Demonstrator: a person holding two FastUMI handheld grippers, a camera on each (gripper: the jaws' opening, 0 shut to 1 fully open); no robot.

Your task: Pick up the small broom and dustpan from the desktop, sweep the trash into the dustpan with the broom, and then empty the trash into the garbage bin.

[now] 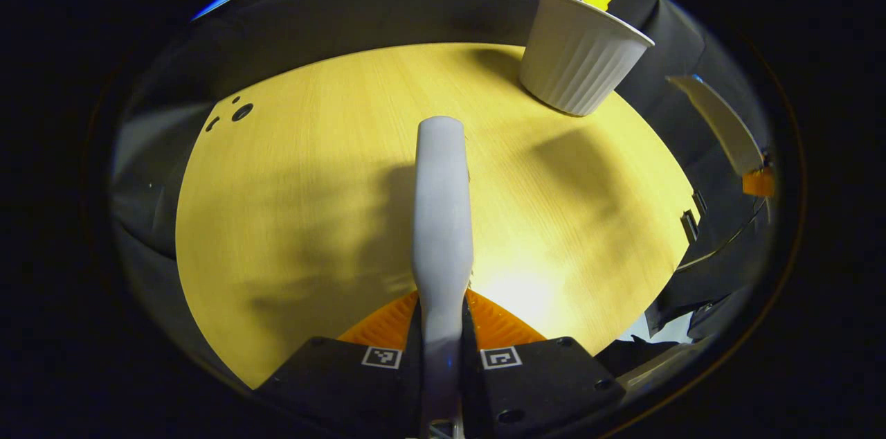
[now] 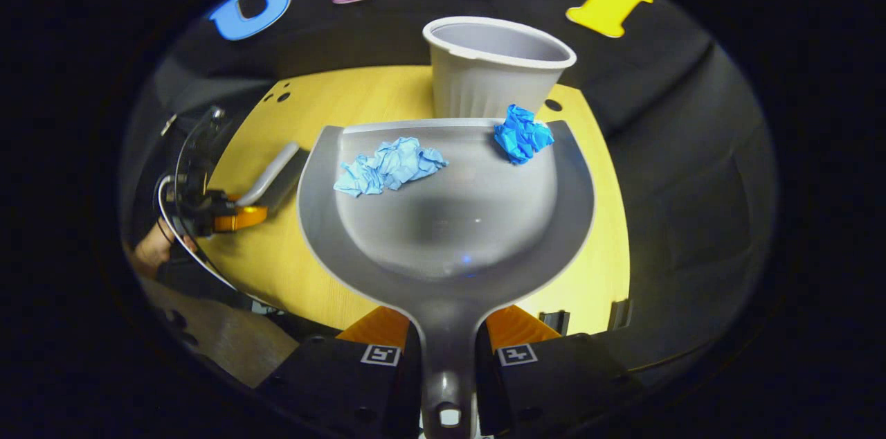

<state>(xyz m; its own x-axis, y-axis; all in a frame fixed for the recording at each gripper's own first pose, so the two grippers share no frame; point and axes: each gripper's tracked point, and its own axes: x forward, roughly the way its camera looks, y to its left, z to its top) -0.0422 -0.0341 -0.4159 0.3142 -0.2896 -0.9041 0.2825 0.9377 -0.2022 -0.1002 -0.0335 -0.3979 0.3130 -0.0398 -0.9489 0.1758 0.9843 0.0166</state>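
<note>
Emptying step: right tongs (image 2: 443, 349) grasp grey plastic dustpan (image 2: 450, 217) holding blue crumpled paper (image 2: 389, 165); left tongs (image 1: 443, 349) grasp broom handle (image 1: 441, 217). Next: tip over far white ribbed bin (image 2: 495, 68).

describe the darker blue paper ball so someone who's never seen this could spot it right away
Start at the yellow table and find the grey dustpan held over it, in front of the white ribbed bin. Two crumpled paper balls lie in the pan. The one meant sits at the far right corner, nearest the bin; it is deeper blue and tighter than the pale, flatter one.
</note>
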